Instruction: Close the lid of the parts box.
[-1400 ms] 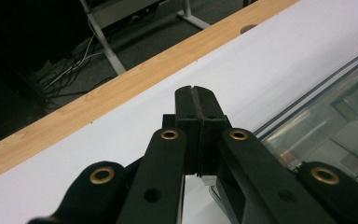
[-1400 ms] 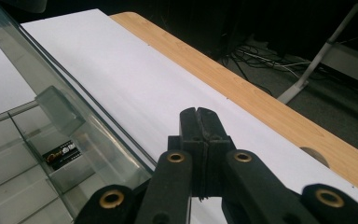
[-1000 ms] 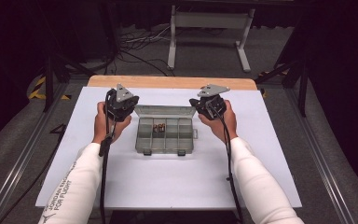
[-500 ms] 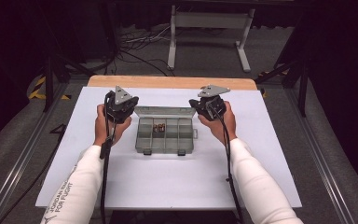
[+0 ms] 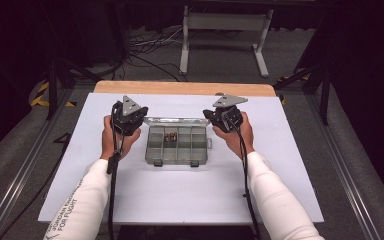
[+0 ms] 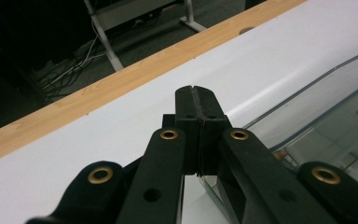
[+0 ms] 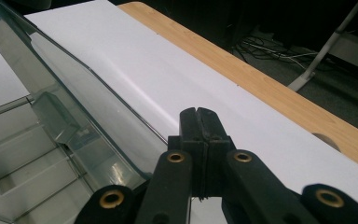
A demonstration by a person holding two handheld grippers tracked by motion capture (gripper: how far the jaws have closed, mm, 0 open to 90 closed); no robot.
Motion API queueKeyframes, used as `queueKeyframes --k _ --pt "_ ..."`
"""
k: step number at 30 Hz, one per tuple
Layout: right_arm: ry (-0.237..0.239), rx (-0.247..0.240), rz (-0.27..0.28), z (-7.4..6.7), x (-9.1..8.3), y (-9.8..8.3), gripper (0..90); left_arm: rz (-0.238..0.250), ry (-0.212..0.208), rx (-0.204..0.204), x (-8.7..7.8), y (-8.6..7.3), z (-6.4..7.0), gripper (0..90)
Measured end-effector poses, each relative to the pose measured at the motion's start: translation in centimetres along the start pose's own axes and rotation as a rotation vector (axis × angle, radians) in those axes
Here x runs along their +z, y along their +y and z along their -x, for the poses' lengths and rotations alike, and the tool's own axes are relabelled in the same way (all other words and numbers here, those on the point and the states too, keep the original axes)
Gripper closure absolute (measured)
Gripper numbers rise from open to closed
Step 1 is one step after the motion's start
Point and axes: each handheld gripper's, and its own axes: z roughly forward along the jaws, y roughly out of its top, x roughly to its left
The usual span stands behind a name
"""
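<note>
- Left claw (image 5: 129,116): held in the person's left hand (image 5: 111,140) above the counter (image 5: 190,200), just left of the box (image 5: 177,146). In the left gripper view the claw (image 6: 196,91) had its jaws pressed flat together with nothing between them, its tip over the white counter (image 6: 98,130) beside the box's clear raised lid (image 6: 317,98).
- Box: a clear, compartmented case lying near the middle of the counter between the two claws, lid open and leaning toward the far edge. Small brown items (image 5: 171,136) lay in one of its far-row compartments; what they were could not be told.
- Right claw (image 5: 223,114): held in the right hand (image 5: 237,135), just right of the box's far corner. In the right gripper view the claw (image 7: 199,115) was likewise fully closed and empty, with the lid (image 7: 74,102) and empty compartments (image 7: 23,168) to its left.
- Far edge: a bare wooden strip (image 5: 185,88) of the counter showed beyond the white surface.
</note>
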Motion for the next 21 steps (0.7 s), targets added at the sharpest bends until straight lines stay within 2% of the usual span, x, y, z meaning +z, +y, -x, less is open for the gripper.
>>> queueKeyframes --k 21 --pt "0.023 -0.003 -0.004 -0.9 -0.4 -1.1 90.0 -0.002 0.003 0.007 -0.6 -1.1 0.9 89.3"
